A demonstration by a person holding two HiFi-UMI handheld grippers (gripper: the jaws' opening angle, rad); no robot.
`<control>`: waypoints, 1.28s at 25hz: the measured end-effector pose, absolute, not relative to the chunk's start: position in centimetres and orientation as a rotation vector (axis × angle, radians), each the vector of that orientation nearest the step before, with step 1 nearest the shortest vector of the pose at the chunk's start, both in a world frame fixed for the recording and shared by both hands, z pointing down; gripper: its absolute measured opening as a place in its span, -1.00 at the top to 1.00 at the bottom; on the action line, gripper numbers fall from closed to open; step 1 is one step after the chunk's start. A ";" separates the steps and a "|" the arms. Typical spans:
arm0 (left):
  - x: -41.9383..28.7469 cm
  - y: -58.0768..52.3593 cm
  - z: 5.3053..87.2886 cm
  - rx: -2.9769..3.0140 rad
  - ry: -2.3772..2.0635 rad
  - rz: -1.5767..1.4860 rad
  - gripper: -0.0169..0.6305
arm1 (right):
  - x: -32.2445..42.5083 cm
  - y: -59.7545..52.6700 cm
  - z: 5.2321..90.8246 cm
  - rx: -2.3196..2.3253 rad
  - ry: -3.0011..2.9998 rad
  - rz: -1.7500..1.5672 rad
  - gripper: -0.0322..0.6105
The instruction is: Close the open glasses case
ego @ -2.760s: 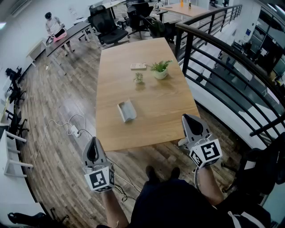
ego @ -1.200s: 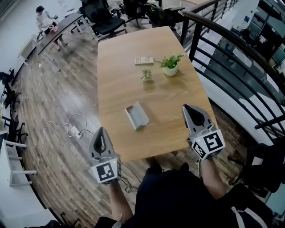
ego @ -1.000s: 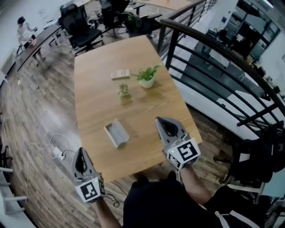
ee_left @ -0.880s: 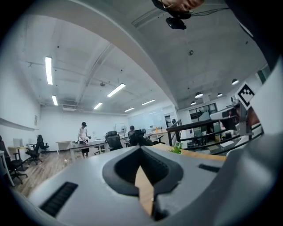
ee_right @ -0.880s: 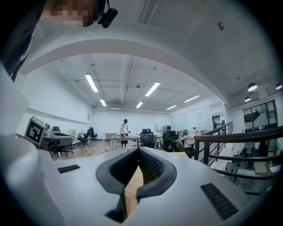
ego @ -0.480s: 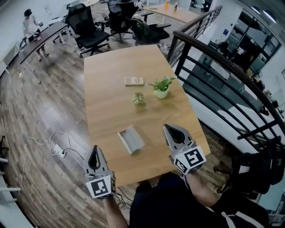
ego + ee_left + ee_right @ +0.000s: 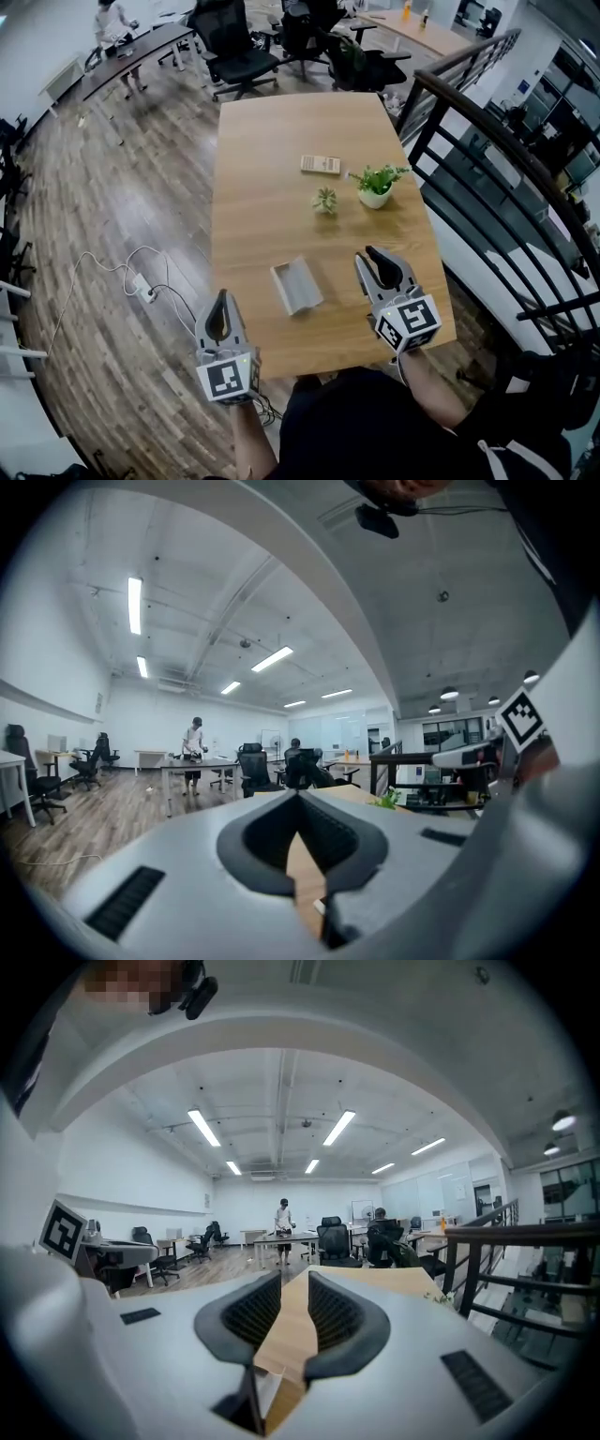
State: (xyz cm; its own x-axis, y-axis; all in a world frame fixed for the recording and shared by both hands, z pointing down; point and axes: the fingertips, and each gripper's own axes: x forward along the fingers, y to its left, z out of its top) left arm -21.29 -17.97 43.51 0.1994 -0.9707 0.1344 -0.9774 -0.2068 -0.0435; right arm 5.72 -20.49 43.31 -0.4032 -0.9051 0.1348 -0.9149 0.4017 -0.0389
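Right gripper [image 7: 376, 257] jaws, shut before, now opening; nothing between.

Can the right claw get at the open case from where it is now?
Probably yes. Only bare table lies between the right claw and the case, just to its left; the plants stand farther off. Its jaws are opening, with nothing between them.

Bright, ceiling strip lights [image 7: 204, 1127], soft shadows — heavy fisheye edges
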 end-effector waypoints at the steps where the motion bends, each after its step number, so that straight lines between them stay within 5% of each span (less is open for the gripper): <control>1: -21.1 -17.8 43.6 2.397 -1.947 0.199 0.95 | 5.9 -20.6 43.8 1.658 -2.551 0.186 0.59; 10: -21.2 -16.2 44.6 2.360 -1.967 0.228 0.95 | 5.0 -20.7 48.8 1.578 -2.540 0.377 0.40; 32: -25.3 -11.8 45.6 2.191 -2.070 0.439 0.95 | -1.3 -23.2 74.1 1.294 -2.131 1.014 0.41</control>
